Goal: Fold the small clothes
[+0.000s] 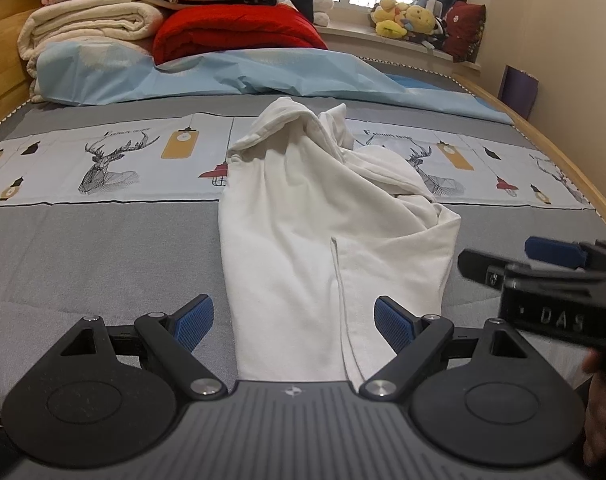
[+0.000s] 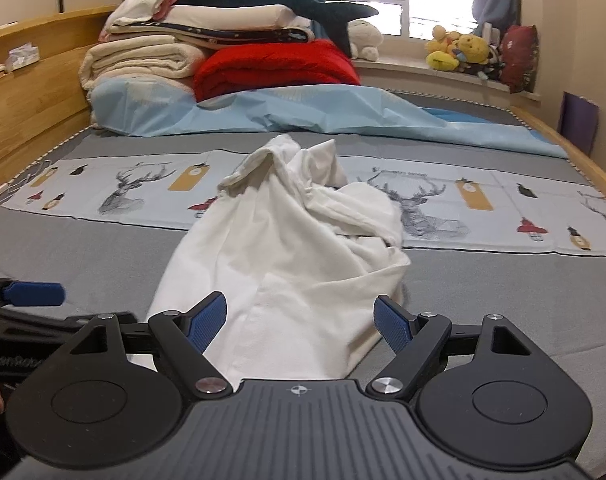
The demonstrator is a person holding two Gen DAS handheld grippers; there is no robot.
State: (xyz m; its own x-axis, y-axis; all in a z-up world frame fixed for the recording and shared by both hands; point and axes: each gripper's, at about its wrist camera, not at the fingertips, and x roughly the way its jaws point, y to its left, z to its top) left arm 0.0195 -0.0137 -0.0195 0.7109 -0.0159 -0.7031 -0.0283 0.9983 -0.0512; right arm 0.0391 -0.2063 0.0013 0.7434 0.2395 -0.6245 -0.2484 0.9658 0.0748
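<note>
A white garment [image 1: 303,220] lies crumpled lengthwise on the grey bed cover, its far end bunched up; it also shows in the right wrist view [image 2: 287,248]. My left gripper [image 1: 294,320] is open and empty, its blue pads either side of the garment's near end, just above it. My right gripper [image 2: 301,322] is open and empty over the garment's near right part. The right gripper shows at the right edge of the left wrist view [image 1: 551,264]. The left gripper's blue fingertip [image 2: 35,294] shows at the left of the right wrist view.
A light blue sheet [image 1: 243,72] lies across the bed behind the garment. Folded blankets, a red quilt [image 1: 231,32] and a plush shark are stacked at the head. Wooden bed frame [image 2: 35,92] on the left. Stuffed toys [image 2: 463,52] sit on the windowsill.
</note>
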